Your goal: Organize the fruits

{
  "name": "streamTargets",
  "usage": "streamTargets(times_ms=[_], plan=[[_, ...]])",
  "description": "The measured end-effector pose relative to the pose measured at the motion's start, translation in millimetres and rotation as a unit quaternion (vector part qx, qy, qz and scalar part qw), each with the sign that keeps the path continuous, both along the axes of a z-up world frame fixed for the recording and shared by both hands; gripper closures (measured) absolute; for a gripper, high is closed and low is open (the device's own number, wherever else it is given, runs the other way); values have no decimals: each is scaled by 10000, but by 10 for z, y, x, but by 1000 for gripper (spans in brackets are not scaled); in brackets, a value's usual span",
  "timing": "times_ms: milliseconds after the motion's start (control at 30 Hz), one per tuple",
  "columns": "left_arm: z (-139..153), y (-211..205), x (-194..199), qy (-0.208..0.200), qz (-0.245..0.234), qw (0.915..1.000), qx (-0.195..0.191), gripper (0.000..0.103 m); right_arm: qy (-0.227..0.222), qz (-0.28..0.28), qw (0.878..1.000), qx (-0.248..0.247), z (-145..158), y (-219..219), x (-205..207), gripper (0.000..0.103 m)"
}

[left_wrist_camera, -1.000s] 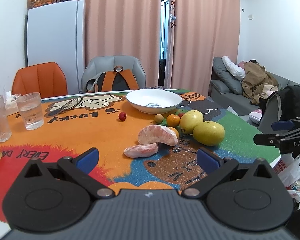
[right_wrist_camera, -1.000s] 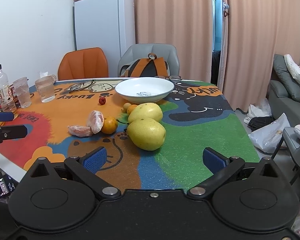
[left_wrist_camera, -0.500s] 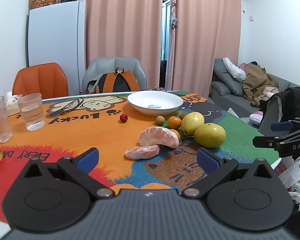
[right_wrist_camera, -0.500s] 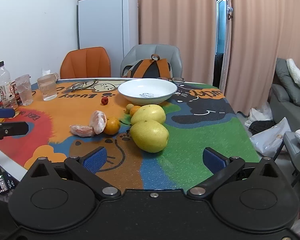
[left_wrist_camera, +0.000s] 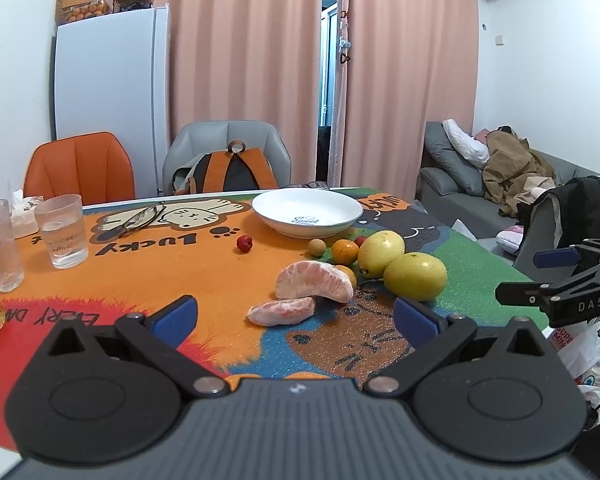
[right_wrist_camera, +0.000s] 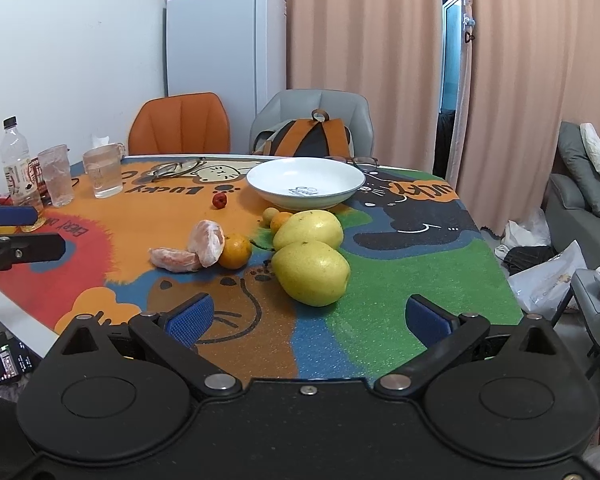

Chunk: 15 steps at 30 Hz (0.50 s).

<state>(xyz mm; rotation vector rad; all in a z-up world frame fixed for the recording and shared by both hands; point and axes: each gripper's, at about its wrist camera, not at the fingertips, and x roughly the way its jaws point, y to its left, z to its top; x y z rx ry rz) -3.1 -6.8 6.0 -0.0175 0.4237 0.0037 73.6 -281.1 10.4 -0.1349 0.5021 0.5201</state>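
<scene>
An empty white bowl stands mid-table. In front of it lie two big yellow fruits, small oranges, a small red fruit and two peeled citrus pieces. My left gripper is open and empty, just short of the lower citrus piece. My right gripper is open and empty, near the closest yellow fruit. Each gripper shows at the edge of the other view.
The colourful cartoon mat covers the table. Glasses of water and a bottle stand at the left. Eyeglasses lie behind. Chairs with a backpack are at the far side, a sofa to the right.
Both grippers have drifted slightly; the fruit sits a little lower and nearer in both views. Nothing on the table has moved. Both grippers stay open.
</scene>
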Motion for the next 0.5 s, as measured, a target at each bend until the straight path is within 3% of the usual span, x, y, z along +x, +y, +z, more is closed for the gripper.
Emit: streamTargets(times_ms=[500], plan=[[-89, 10, 114, 80, -84, 9999, -78, 0, 138, 31, 9999, 30, -119, -19, 78, 0]])
